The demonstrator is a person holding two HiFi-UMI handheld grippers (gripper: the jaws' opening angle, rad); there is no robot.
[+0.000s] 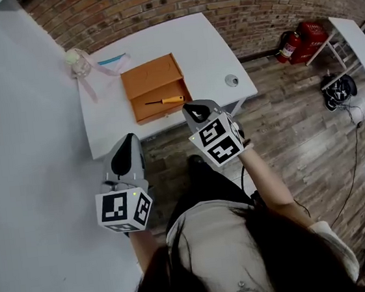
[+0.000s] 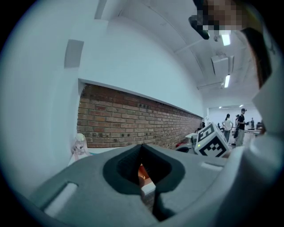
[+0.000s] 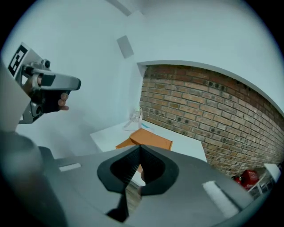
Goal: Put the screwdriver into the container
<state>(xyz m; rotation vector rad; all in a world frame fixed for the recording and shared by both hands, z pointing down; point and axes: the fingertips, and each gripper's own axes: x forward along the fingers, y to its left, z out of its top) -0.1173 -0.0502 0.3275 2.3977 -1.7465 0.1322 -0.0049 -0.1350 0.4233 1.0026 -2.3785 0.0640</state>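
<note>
Your screwdriver [image 1: 165, 101] looks to be home already, lying in the open tray of the orange box [image 1: 151, 73] on the white table [image 1: 204, 48], so I judge there is little or nothing left to do. The left gripper [image 1: 128, 140] and right gripper [image 1: 195, 112] hang short of the table, jaws pinched together on nothing. Only the head view shows the screwdriver, while the gripper views confirm the empty jaws.

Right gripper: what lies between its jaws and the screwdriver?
In the head view, nothing loose lies there: only a short stretch of the orange container separates the right gripper from the screwdriver.
</note>
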